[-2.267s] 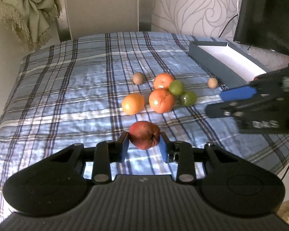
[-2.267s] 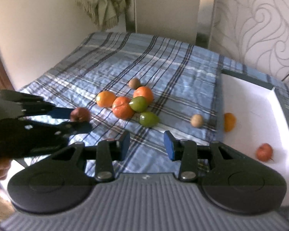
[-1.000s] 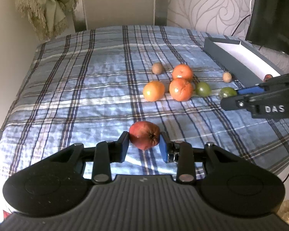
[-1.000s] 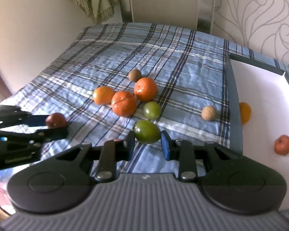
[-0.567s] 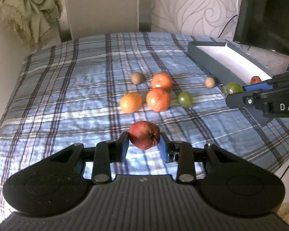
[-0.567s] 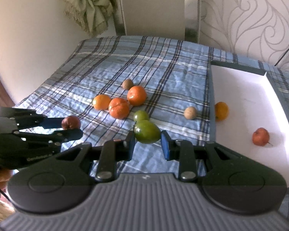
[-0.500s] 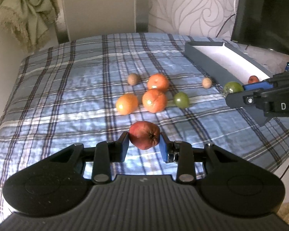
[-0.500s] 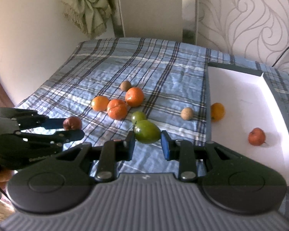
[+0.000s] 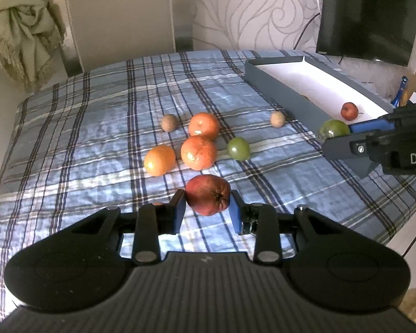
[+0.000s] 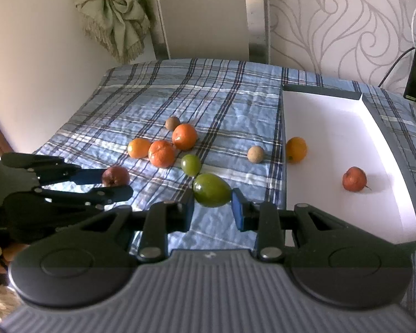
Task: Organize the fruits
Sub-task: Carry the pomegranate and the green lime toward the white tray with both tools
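Bed [image 10: 208,105]: plaid cover, soft, apparently uneven; loose fruit could roll.
Tray [image 10: 321,90]: on the bed's right side, holding two fruits; a high release may bounce.
Left hand-held gripper [image 9: 207,208]: clamps red fruit [image 9: 208,197] above the bed.
Right hand-held gripper [image 10: 213,208]: grips green fruit [image 10: 211,190] just beside the tray wall; a clipped wall risks a drop.

I see a wrinkled woven plaid cloth [image 9: 91,127] over the bed, a fringed, rumpled fabric throw [image 10: 113,16] at its far edge, and a tray [image 10: 327,127] with matt white lining; my grippers' black plastic looks matt, and the green fruit [image 10: 211,190] is glossy-smooth
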The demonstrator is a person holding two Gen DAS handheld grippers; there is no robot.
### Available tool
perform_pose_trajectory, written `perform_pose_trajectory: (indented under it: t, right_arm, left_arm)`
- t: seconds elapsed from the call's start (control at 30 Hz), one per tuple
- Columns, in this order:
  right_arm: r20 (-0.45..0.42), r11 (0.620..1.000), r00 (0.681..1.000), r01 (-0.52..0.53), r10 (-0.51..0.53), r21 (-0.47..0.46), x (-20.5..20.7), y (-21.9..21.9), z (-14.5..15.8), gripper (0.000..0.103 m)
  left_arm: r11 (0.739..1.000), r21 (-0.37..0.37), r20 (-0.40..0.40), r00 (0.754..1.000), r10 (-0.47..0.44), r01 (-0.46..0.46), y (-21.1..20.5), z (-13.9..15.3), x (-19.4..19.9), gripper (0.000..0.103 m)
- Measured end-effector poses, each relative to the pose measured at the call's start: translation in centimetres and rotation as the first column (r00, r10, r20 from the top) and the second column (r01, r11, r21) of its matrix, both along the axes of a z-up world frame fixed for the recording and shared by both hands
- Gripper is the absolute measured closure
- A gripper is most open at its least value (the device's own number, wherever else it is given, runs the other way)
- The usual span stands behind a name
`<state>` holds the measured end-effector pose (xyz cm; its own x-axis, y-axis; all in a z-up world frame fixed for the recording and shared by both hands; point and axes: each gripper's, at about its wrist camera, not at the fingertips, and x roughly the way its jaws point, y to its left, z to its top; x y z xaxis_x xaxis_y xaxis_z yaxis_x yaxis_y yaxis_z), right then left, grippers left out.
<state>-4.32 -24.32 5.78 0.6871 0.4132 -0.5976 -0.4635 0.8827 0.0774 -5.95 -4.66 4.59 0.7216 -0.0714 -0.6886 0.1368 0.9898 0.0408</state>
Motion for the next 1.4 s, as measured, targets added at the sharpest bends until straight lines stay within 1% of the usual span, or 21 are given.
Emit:
perform_pose_trajectory:
  t: [0.27, 0.6, 0.8, 1.1, 1.4]
  right_arm:
    - [0.026, 1.0, 0.999, 0.022, -0.022, 0.001, -0.7, -1.0, 0.9, 0.071]
    - [0.016, 0.998, 1.0, 0.026, -0.025, -0.051, -1.7, -1.3, 1.1, 0.071]
    - [0.015, 0.997, 0.999, 0.039, -0.038, -0.059, -2.1, -1.6, 1.2, 0.071]
    - [0.017, 0.997, 0.997, 0.07, -0.07, -0.01, -2.5, -2.7, 1.1, 0.071]
    - [0.029, 0.994, 0.995, 0.095, -0.096, 0.055, -2.7, -3.6, 1.4, 0.071]
  left_arm:
    - [1.0, -0.019, 0.012, 1.0, -0.018, 0.018, -0.7, 0.2, 0.2, 0.064]
    - [0.997, -0.068, 0.023, 0.999, -0.044, 0.045, -1.7, -0.1, 0.2, 0.064]
    - [0.995, -0.075, 0.02, 0.998, -0.057, 0.058, -2.1, -0.2, 0.5, 0.064]
    - [0.995, -0.04, 0.01, 0.996, -0.087, 0.087, -2.8, 0.0, 1.2, 0.064]
    - [0.994, -0.017, 0.01, 0.994, -0.111, 0.111, -3.4, 1.4, 2.4, 0.064]
